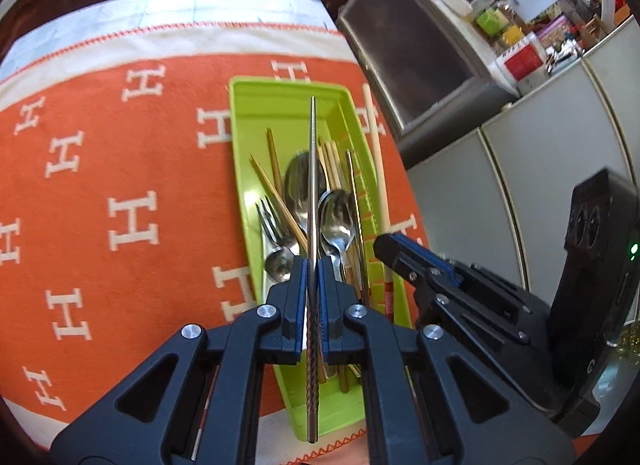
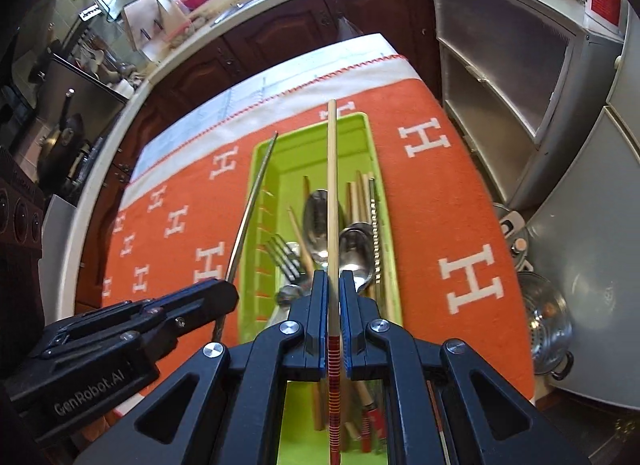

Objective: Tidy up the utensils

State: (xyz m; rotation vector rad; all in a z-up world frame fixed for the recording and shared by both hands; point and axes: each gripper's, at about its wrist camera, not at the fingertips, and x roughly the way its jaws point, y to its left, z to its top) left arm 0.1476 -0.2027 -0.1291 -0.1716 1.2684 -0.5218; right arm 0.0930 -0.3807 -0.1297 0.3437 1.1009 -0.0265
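Left hand-held gripper [image 1: 312, 265] clamped on a metal chopstick [image 1: 313, 185], right hand-held gripper [image 2: 333, 279] on a wooden chopstick [image 2: 331, 185]. Thin grips above the green tray [image 1: 240, 137]: likely to pivot or slip, possibly catching the spoons [image 1: 338, 221] below.

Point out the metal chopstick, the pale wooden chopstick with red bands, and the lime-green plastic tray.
metal chopstick [image 1: 313, 169], left wrist view, mid shaft.
pale wooden chopstick with red bands [image 2: 331, 185], right wrist view, mid shaft.
lime-green plastic tray [image 1: 288, 85], left wrist view, far rim.
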